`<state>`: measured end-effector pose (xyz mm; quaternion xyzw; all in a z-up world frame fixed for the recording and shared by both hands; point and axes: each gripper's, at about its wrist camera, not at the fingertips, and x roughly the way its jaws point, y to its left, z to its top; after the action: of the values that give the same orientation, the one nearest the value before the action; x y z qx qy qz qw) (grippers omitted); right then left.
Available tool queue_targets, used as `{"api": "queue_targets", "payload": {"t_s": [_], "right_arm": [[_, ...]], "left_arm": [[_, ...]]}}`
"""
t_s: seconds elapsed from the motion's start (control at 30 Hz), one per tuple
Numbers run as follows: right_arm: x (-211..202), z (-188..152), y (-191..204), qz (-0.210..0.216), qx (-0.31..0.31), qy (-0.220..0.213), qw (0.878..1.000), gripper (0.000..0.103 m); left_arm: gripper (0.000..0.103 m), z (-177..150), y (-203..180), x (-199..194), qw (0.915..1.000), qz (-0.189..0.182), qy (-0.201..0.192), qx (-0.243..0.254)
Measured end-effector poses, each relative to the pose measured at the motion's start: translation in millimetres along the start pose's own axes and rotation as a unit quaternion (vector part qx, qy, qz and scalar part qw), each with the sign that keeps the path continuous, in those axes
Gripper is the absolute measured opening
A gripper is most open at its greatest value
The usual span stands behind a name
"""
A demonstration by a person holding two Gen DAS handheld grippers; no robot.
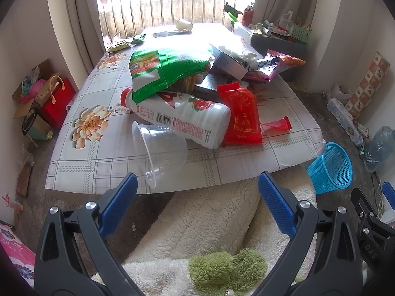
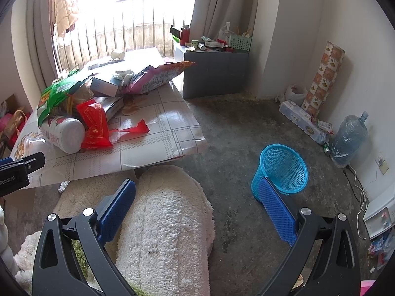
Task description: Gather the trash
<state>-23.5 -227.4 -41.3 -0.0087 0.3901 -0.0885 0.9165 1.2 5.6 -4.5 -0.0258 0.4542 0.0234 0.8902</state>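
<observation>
Left wrist view: our left gripper hangs released and empty, short of the tabletop's near edge. The clear plastic cup lies tipped there, touching the white bottle; we advise pinching its rim gently, since thin walls buckle.

Right wrist view: our right gripper is released, empty; the blue basket sits on the floor beyond it, 1 mesh bin.
</observation>
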Motion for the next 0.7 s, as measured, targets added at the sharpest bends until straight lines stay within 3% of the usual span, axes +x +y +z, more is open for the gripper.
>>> {"api": "queue_targets", "payload": {"t_s": [0.7], "right_arm": [[-1.3,0.3,1.8,-0.002,-0.003,0.001,1.0,0.097]], "left_arm": [[0.094,-1.0,-0.2,0.8,1.0,0.0,0.001,0.0]]}}
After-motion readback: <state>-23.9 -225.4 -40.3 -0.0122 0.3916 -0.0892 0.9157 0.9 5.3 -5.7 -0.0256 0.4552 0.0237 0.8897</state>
